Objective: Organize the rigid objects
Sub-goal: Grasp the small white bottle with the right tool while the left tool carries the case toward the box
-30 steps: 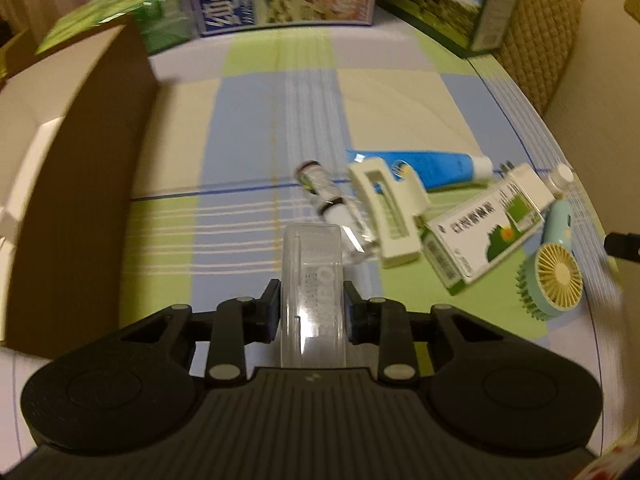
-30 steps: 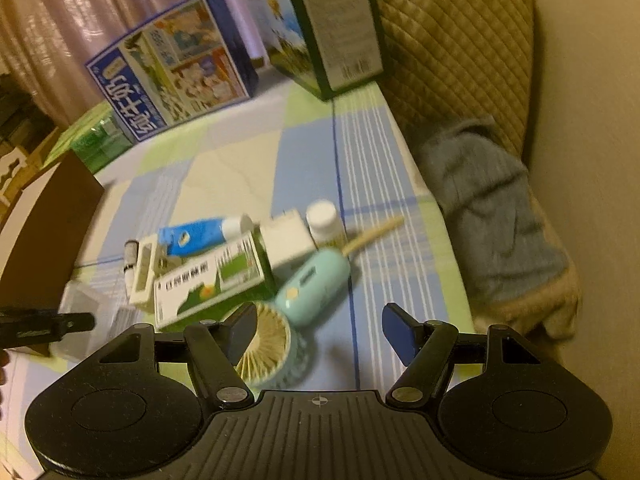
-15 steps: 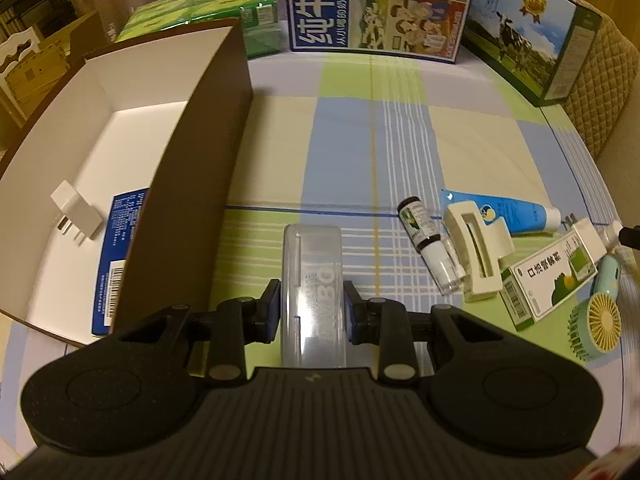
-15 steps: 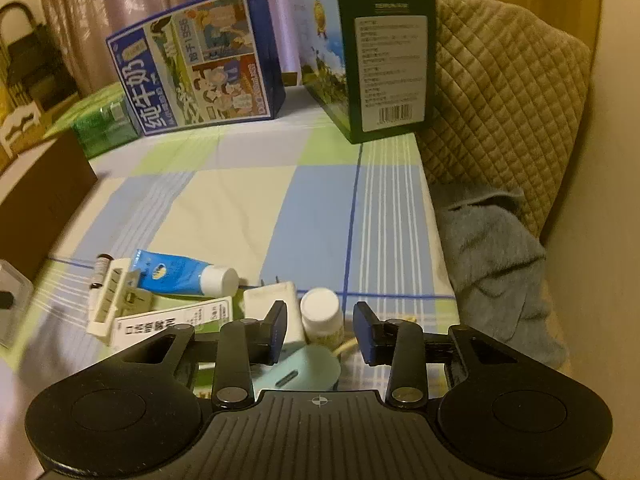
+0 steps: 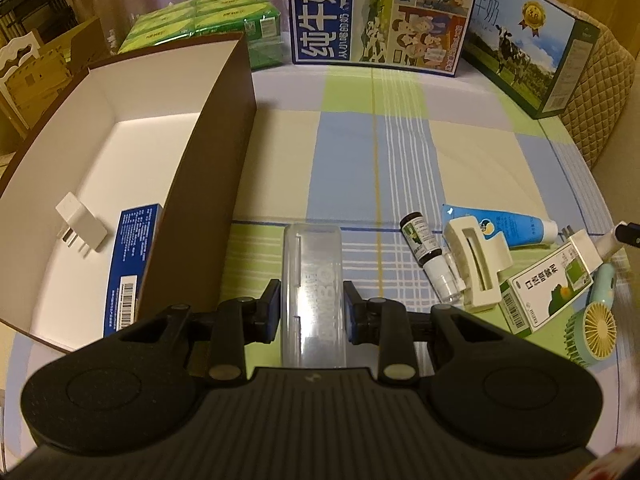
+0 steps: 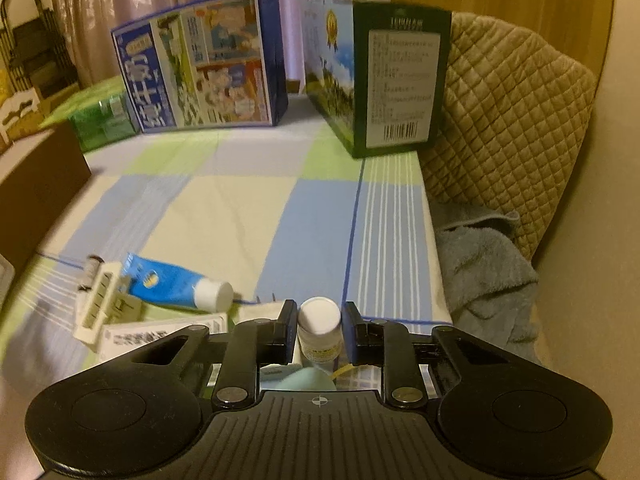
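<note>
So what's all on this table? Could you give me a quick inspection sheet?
Surface: checked cloth in green, blue and cream.
Job's things: open box at left holding a white plug and a blue carton; clear case; white bottle.
Clutter: dark vial, cream clip, blue tube, green-and-white carton, small fan.
Grippers: left gripper shut on the clear case; right gripper has just been closing, its jaws now around the white bottle.
Cables: nothing seen.
Surroundings: milk cartons, green packs, quilted chair, grey towel, curtains.
</note>
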A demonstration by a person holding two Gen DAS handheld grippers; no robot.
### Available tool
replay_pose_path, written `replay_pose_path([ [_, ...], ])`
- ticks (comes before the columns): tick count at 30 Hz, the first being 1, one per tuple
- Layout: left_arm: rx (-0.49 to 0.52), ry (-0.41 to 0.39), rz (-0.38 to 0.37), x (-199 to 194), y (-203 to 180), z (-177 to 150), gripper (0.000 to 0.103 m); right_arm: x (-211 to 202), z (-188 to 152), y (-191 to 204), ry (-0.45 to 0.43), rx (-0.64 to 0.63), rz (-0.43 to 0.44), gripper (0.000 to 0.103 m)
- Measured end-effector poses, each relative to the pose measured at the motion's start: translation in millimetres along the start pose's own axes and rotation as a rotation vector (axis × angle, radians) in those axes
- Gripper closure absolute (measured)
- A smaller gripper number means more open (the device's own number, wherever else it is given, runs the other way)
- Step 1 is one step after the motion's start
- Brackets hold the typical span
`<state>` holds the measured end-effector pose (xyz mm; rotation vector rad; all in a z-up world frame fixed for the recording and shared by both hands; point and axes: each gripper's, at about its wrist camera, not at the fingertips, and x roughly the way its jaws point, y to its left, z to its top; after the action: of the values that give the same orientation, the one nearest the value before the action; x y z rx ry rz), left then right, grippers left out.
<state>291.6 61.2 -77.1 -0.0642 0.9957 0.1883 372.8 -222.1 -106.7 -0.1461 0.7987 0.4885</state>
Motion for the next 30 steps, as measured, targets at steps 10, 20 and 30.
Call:
replay_pose_path([
  [10, 0.014, -0.071, -0.048, -29.2, 13.3, 12.2, 0.077, -48.2, 33.6, 56.4, -0.053, -0.038, 0.139, 0.083],
  [20, 0.012, -0.161, -0.069, -70.8, 56.5, 26.5, 0.077, -69.1, 61.7, 156.8, -0.105, -0.117, 0.307, 0.083],
  [30, -0.039, -0.221, -0.023, -104.0, 137.7, 24.9, 0.077, -76.7, 85.6, 278.9, -0.161, -0.199, 0.503, 0.083],
])
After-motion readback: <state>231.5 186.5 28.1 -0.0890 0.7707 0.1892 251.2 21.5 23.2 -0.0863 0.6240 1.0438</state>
